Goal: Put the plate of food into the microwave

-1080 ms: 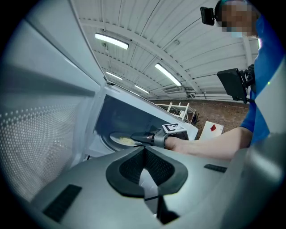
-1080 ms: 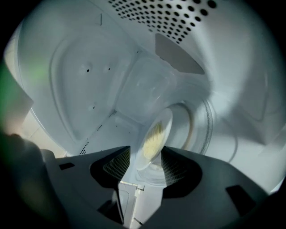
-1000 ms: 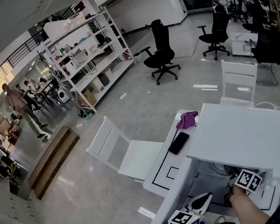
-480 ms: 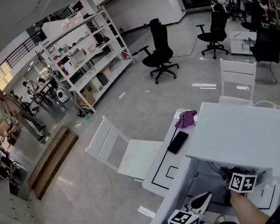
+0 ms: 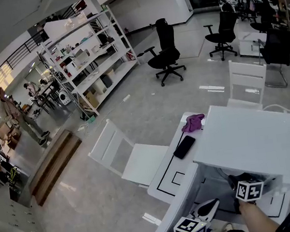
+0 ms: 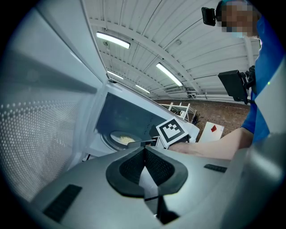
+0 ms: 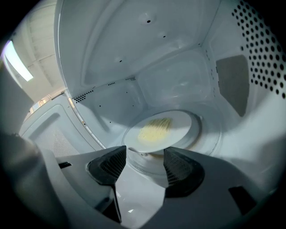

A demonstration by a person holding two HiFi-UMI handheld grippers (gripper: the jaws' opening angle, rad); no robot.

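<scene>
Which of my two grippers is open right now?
The right gripper, inside the microwave: its jaws have just been opening and stand apart, nothing between them, the plate of food just beyond. The left gripper has its jaws together.

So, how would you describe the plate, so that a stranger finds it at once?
Look into the open white microwave, at its floor. There, on the round turntable, lies a white plate. It is the only dish inside, and it carries a pale yellow heap of food.
</scene>
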